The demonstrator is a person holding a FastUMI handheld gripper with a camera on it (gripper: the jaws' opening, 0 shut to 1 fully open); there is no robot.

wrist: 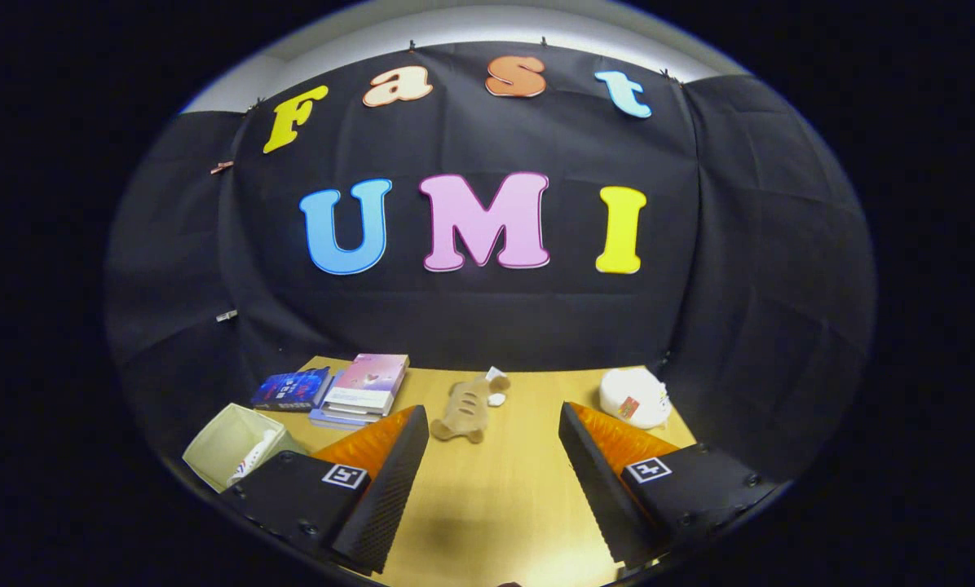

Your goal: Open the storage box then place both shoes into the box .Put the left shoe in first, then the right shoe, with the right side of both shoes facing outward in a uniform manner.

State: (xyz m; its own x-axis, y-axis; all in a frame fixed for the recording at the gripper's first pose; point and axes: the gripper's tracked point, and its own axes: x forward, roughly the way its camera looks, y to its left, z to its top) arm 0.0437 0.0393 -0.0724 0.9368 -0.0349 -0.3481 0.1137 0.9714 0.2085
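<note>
My gripper (pixel 494 424) is open, its two black fingers (pixel 390 481) spread wide above the wooden table (pixel 504 497) with nothing between them. Left of the left finger stands a pale green storage box (pixel 225 444), its top open toward me. A white shoe (pixel 253 458) with red and blue marks lies inside it, partly hidden by the finger's housing. I cannot tell which shoe it is or how it faces.
Several books (pixel 349 390) lie stacked at the table's far left. A tan plush toy (pixel 465 408) lies beyond the fingers in the middle. A white round object (pixel 636 396) sits at the far right corner. Black cloth walls close the booth behind.
</note>
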